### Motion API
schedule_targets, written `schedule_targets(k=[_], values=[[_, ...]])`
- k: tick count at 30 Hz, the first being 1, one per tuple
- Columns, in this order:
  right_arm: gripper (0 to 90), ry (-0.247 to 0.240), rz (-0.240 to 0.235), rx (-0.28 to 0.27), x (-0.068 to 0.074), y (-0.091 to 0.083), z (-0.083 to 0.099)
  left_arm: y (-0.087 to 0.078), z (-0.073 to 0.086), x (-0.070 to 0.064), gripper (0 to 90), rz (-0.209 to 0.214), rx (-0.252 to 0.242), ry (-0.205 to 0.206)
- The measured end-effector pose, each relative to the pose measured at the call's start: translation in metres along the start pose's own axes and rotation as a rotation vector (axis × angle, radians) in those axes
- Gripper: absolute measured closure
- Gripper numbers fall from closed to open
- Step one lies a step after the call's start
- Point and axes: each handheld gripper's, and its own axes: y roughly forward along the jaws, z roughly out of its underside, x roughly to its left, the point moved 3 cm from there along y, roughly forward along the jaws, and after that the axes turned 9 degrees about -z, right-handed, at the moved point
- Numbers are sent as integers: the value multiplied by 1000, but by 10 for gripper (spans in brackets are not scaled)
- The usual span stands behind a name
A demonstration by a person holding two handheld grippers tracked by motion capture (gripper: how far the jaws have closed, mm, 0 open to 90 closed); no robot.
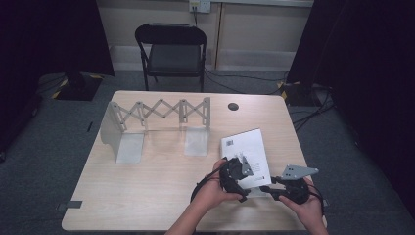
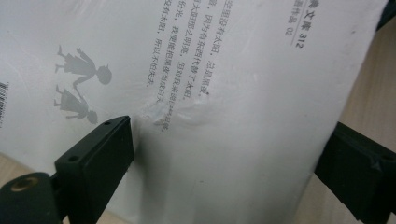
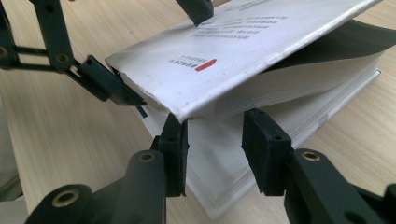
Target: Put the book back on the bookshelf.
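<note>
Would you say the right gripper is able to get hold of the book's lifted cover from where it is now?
Probably yes: the right gripper sits open at the book's near corner, its cover raised just above the jaws, nothing between.

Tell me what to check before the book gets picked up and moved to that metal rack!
1. White paperback book lies flat on the pale wooden table: not ok, its cover is lifted off the pages.
2. Left hand-held gripper straddles the cover, jaws apart: ok.
3. Right hand-held gripper jaws sit either side of the page block's corner, below the cover, not closed: ok.
4. Firm grip on the book: not ok, neither one is clamped yet.
5. Grey metal expanding book rack stands open with room: ok.
6. Cover undamaged: not ok, a dent shows near the left jaw.
</note>
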Motion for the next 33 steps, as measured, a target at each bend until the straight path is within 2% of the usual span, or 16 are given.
schedule_targets(k=[2, 3, 5, 7, 10, 14, 17, 18, 19, 22, 24, 25, 26, 27, 31, 33], values=[[624, 0, 1, -4, 0, 0, -1, 4, 0, -3, 6, -22, 6, 8], [625, -3, 0, -6, 1, 0, -1, 5, -1, -4, 0, -44, 7, 21], [628, -5, 5, -7, 2, 0, -2, 7, -2, -6, 0, -72, 6, 20], [630, -3, 5, -7, 2, 0, -2, 8, -2, -6, 0, -73, 3, 30], [640, 1, 1, -17, 3, 0, -3, 8, -2, -5, 0, -86, -10, 0], [640, 3, 4, -17, 4, 0, -4, 10, -1, -4, 0, -106, -10, 22], [641, 8, -11, -14, 5, 3, -4, 10, -1, -5, 6, -138, 4, 20], [641, 5, -14, -14, 5, 4, -4, 10, 0, -4, 30, -163, -5, 26], [641, 4, -15, -10, 6, 4, -5, 9, 1, -4, 77, -160, -11, 22], [642, 19, -22, -22, 5, 4, -4, 6, 2, -3, 104, -156, -17, 35], [641, 21, -21, -22, 5, 5, -3, 5, 1, -5, 141, -167, -28, 53], [641, 18, -21, -20, 5, 5, -3, 3, 1, -5, 164, -170, -16, 79], [640, 15, -19, -17, 5, 6, -3, 3, 1, -6, 177, -170, -14, 85], [638, 16, -21, -12, 5, 6, -2, 3, 1, -5, 183, -170, -10, 96], [620, 3, -11, 3, 4, 8, -1, 3, 2, -6, 188, -170, -16, 89], [609, 5, -3, 9, 3, 8, 1, 3, 2, -6, 188, -173, -10, 104]])
